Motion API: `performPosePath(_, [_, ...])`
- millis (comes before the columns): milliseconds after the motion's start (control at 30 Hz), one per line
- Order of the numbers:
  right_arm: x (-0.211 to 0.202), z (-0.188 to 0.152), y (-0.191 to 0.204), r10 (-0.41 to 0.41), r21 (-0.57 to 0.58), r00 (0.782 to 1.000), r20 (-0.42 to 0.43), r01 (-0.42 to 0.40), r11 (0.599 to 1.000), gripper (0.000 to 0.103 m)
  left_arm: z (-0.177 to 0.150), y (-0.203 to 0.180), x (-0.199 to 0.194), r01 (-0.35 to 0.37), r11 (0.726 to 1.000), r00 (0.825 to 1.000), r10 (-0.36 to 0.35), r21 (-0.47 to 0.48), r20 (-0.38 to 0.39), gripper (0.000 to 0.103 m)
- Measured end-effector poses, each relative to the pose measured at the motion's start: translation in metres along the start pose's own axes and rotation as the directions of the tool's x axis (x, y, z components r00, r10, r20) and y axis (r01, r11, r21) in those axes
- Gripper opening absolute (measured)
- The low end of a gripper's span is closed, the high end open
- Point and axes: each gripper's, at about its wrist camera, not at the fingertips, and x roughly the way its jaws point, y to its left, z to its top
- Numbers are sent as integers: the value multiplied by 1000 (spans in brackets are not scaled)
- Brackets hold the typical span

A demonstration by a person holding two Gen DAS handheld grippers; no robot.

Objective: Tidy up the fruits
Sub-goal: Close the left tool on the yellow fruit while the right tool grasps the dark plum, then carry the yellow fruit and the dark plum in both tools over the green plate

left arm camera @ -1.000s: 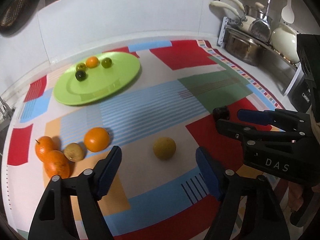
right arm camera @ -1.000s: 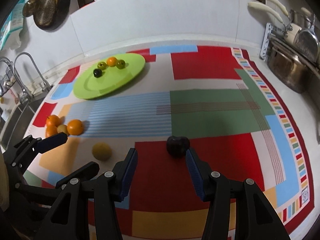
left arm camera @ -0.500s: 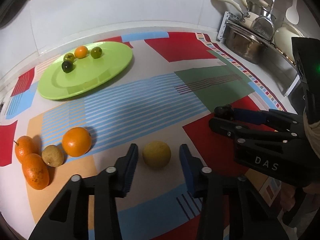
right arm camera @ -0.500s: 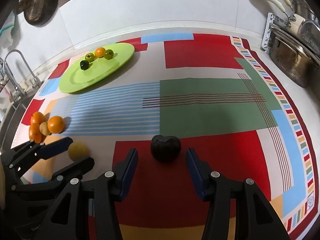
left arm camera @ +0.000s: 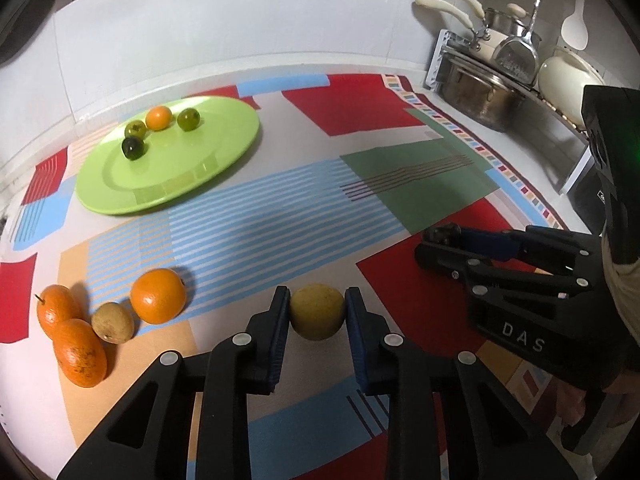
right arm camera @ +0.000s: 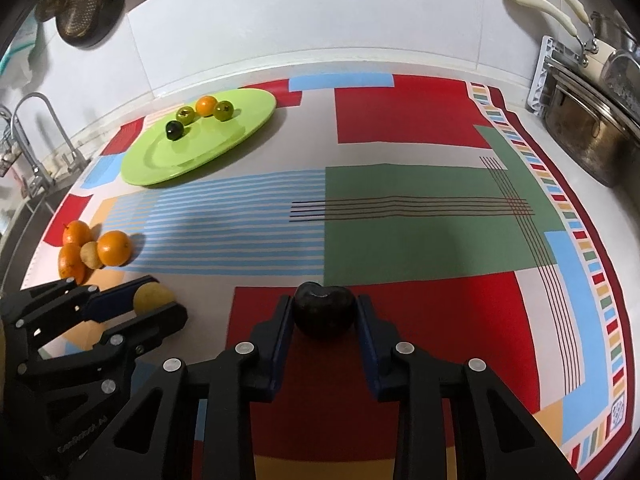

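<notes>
Both tools clench fruit low in their frames: the left tool (left arm camera: 317, 314) grips a round yellow fruit (left arm camera: 317, 317), the right tool (right arm camera: 323, 316) a dark plum-like fruit (right arm camera: 323, 314), both resting on the patterned surface (right arm camera: 400, 208), likely bound for the lime-green plate (left arm camera: 176, 184) upper left, where small fruits sit.

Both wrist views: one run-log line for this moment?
left tool: shut on yellow fruit | right tool: shut on dark fruit | both fruits on mat | green plate: four small fruits
</notes>
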Motion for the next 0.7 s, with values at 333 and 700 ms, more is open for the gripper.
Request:
performPosePath(333, [-27, 0, 16, 19, -5, 999, 47, -19, 1000, 32, 0, 3, -26, 6, 1000, 999, -7, 12, 46, 28])
performPosePath(700, [-55, 6, 42, 39, -29, 993, 112, -36, 999, 32, -1, 16, -64, -3, 1000, 994, 1, 15, 111, 28])
